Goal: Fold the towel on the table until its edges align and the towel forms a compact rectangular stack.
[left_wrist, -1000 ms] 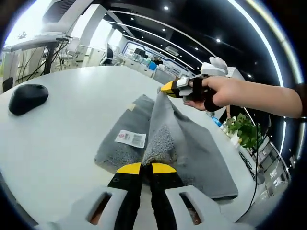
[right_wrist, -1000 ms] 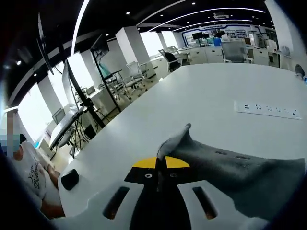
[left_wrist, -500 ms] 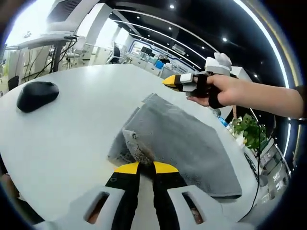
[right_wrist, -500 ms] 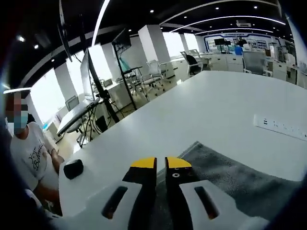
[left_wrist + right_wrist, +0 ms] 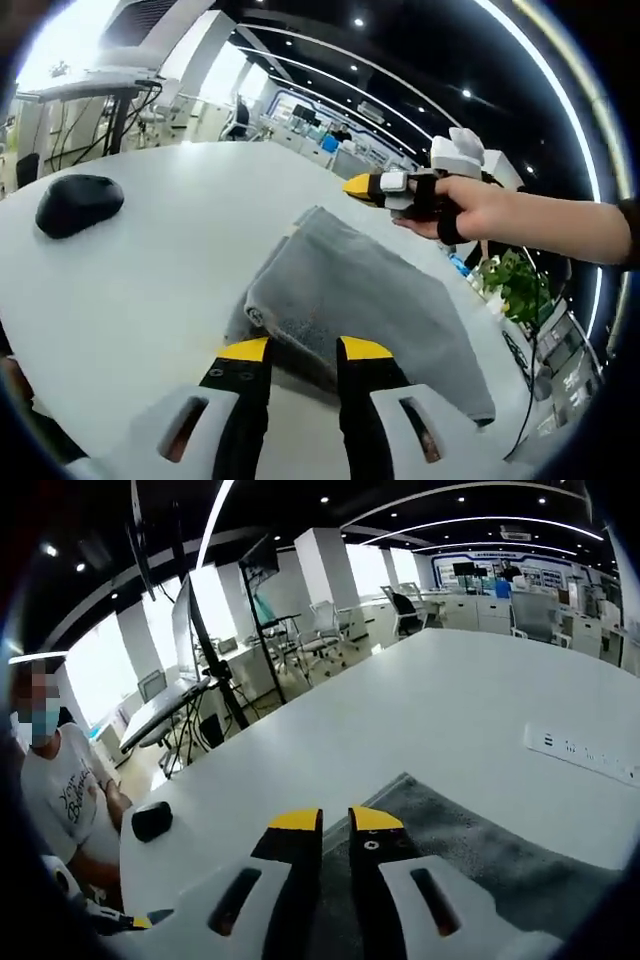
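Jaws are apart on your left gripper (image 5: 303, 349) and right gripper (image 5: 334, 820), so the folded grey terry towel (image 5: 365, 305) lies flat on the white bench (image 5: 150, 260), ready for regripping.

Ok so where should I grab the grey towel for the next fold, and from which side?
Probably the short near edge of the grey towel, at its corners, coming in low from the side where the left gripper sits open. That edge lies flat, with the folded layers stacked and exposed there, so the jaws could likely pinch every layer together.
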Demonstrator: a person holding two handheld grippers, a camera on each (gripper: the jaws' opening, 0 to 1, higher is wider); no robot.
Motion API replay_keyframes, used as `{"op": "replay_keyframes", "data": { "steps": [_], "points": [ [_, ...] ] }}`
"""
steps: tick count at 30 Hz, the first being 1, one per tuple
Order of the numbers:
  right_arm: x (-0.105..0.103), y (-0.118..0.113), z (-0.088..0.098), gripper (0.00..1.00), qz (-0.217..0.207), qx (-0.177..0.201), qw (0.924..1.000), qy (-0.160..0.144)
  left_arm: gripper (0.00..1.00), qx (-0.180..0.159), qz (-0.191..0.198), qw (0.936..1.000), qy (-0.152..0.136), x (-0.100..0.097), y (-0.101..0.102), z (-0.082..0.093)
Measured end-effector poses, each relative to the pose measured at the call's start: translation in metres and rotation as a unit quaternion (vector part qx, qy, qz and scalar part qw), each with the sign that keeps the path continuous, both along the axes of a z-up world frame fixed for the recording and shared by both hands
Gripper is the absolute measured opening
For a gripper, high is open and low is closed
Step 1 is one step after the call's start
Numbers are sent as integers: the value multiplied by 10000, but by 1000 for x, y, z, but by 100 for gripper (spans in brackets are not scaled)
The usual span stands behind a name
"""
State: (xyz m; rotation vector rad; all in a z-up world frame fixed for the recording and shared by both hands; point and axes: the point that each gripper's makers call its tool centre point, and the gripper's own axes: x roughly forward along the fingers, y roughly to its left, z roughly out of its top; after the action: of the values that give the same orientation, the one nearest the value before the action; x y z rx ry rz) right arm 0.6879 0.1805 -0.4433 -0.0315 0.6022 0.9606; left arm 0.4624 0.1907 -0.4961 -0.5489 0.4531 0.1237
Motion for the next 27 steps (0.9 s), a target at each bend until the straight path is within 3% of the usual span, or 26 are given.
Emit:
{"op": "replay_keyframes", "data": {
  "steps": [7,12,16,20,23,27],
  "points": [
    [3,-9,-8,17,-22,-82,10000,25,13,-24,345,9993,154,-4,15,-7],
    [1,-14,-11,21,-22,-151,9999,-17,3,164,168,9989,398,-7,15,-13],
    [-5,-22,-13,21,16,-237,9997,-28,2,283,161,9980,545,-8,13,-16],
    [-3,-33,-16,22,-57,-265,9996,27,3,715,-31,9947,732,-7,14,-17],
    [-9,-47,-16,23,-81,-296,9995,29,8,1091,-157,9902,856,-7,14,-14],
    [-7,-65,-20,24,-174,-358,9992,67,16,1203,-272,9885,876,-7,15,-17]
  ]
}}
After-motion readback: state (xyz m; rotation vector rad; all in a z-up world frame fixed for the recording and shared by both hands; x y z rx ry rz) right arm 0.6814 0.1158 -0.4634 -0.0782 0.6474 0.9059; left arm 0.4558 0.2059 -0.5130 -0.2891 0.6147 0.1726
